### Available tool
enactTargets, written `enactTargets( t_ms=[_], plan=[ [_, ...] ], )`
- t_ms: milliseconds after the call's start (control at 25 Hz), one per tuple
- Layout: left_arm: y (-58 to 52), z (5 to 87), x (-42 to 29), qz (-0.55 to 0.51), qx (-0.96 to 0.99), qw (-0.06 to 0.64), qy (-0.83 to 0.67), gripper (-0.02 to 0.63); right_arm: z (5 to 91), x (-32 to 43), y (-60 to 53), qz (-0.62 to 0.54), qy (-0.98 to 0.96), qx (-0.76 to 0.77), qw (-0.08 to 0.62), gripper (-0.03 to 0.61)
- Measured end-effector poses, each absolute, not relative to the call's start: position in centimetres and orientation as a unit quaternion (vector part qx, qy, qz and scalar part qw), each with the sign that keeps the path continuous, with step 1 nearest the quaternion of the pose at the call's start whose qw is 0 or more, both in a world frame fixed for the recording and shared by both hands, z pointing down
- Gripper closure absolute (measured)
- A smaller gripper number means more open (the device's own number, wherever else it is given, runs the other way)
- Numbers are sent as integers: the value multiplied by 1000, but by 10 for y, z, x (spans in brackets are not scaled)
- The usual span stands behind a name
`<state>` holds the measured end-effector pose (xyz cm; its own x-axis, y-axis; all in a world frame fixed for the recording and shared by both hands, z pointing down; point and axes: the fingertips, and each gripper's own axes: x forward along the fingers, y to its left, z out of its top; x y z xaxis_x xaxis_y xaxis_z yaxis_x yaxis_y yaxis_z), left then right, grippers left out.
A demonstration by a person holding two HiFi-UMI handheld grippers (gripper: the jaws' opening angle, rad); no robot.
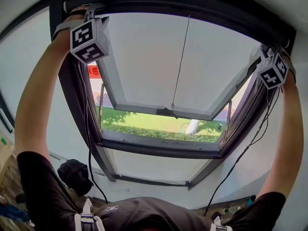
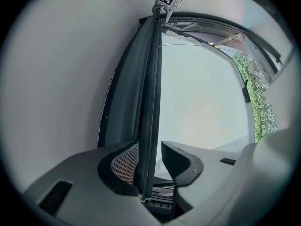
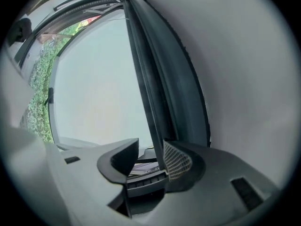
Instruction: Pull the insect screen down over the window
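My left gripper point(image 2: 149, 147) is at the top left corner of the window, arm stretched overhead. Its jaws are spread around the dark pull bar point(image 2: 149, 79) of the insect screen. The bar lies against the textured pad point(image 2: 126, 161), and the smooth jaw stands just beside it with light showing between, so I would not call that a pinch.

My right gripper point(image 3: 151, 147) mirrors it at the top right corner. Its jaws are also parted, with the same bar against its meshed pad point(image 3: 178, 163) and a plain gap to the other jaw.

The bar runs straight across between my two grippers, tucked up against the upper window frame point(image 1: 168, 4).

Below it the opening is bare. I see no mesh drawn over it, only the pale window sash point(image 1: 144, 57) tilted outward and, past its lower edge, the sunlit lawn point(image 1: 144, 121).

So I judge the task barely begun. Both grippers are placed on the bar, but neither has closed on it and the screen is not yet drawn. The grip and the whole pull down to the lower frame point(image 1: 159, 148) are left.
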<state>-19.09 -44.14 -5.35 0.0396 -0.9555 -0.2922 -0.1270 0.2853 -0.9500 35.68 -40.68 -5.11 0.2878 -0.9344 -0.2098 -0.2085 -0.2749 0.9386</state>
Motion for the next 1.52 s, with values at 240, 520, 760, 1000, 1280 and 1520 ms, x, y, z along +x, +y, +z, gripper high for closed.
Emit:
enactTargets(
  t_ms=[240,520,760,1000,1280,1520],
  plan=[
    [-442,-53,-194,-384,-468,553,572,479,-54,359,-419,-419,-409,674,451,403],
    [-464,-47,-194,-403,-465,549,565,479,-50,361,-421,-420,-398,655,486,397],
    [-458,-40,-197,-424,-545,497,525,516,-41,355,-422,-395,-436,605,537,351],
    [-458,-41,-195,-441,-550,488,514,565,-47,361,-420,-376,-465,600,532,446],
    [-450,-52,-191,-432,-530,511,521,584,-54,361,-420,-387,-446,593,547,541],
    [-458,-7,-191,-489,-540,491,478,589,-19,360,-422,-354,-463,552,597,555]
  ],
)
